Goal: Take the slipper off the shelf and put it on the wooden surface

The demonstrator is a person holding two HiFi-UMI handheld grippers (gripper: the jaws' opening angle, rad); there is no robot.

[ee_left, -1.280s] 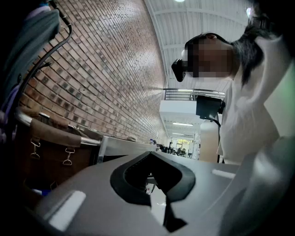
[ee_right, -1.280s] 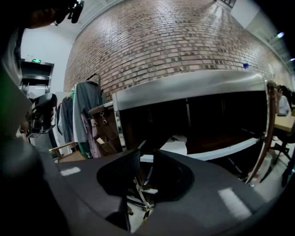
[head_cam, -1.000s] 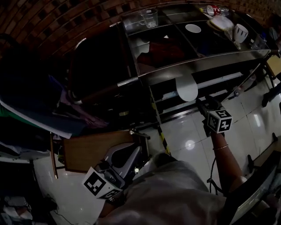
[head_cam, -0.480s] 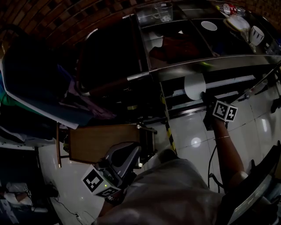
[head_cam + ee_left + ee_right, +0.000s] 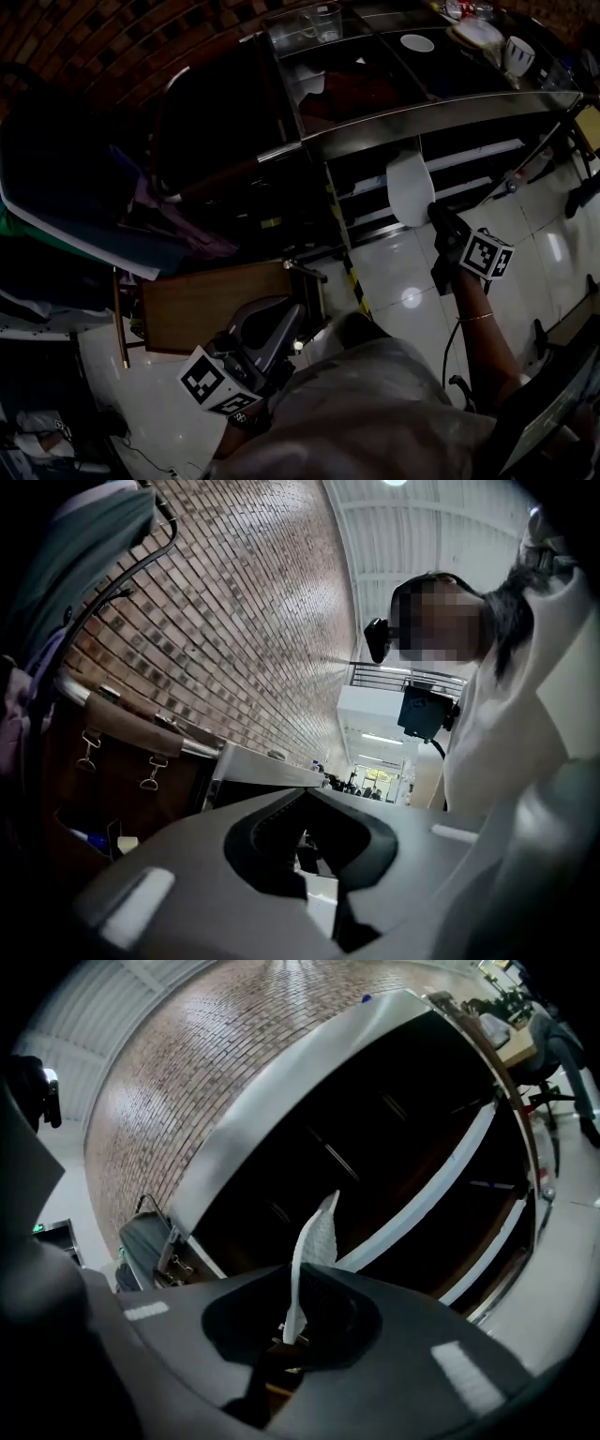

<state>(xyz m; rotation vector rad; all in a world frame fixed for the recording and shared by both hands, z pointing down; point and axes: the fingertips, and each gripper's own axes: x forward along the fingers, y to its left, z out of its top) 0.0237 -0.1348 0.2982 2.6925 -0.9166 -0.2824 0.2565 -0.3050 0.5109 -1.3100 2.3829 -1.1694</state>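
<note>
A white slipper (image 5: 410, 187) hangs out of the front of the dark metal shelf unit (image 5: 422, 117), below its top. My right gripper (image 5: 438, 217) is shut on the slipper's near end. In the right gripper view the slipper (image 5: 314, 1241) stands edge-on, pinched between the pads of the right gripper (image 5: 298, 1312). The wooden surface (image 5: 202, 305) lies low at the left. My left gripper (image 5: 281, 314) hovers at its right edge, shut and empty. In the left gripper view the left gripper (image 5: 305, 799) holds nothing.
On the shelf unit's top stand a glass container (image 5: 314, 23), a white plate (image 5: 416, 42) and a mug (image 5: 517, 54). Hanging clothes (image 5: 84, 187) fill the left. Yellow-black tape (image 5: 345, 272) runs over the glossy tiled floor (image 5: 403, 281).
The right gripper's jaws have closed on the slipper's end at the shelf front. The left gripper stays by the wooden surface.
</note>
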